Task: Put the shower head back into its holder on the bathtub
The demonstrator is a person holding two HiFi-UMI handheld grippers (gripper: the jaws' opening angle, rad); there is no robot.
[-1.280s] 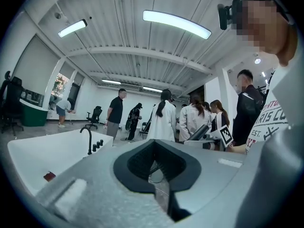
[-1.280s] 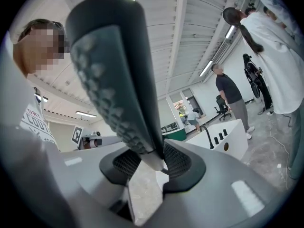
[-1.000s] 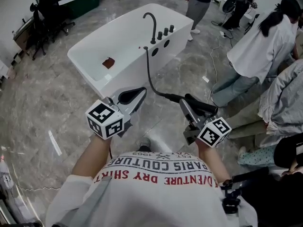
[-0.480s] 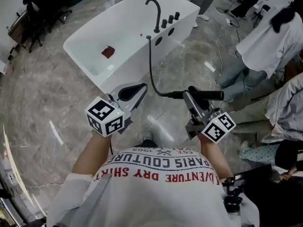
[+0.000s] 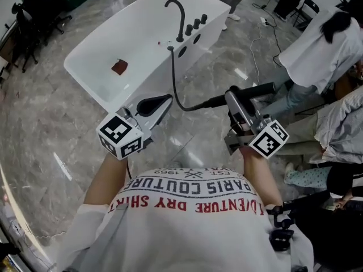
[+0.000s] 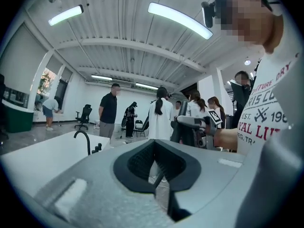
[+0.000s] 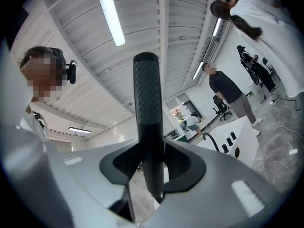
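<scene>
Two grippers here, but only one is doing any work. The right gripper (image 5: 233, 98) is clamping a slim matte-black stick-shaped shower head (image 5: 255, 89) near its hose end. Its jaws are standing fairly wide because the handle is filling them.

The head is sticking out crosswise over the grey marble floor (image 5: 51, 112) at the near right, well apart from the white freestanding bathtub (image 5: 211, 21). I'm guessing that low grip is leaving the long end free for steering.

The thin black hose (image 5: 176, 89) is looping back to the tub's rim beside the black gooseneck faucet (image 5: 177, 13). The holder is probably there, too small to pick out.

The left gripper (image 5: 164, 101) is hanging empty with its jaws fully together, clear of the hose.

Up close the shower head is showing fine dimpled texture on top, smooth and tapering below.
</scene>
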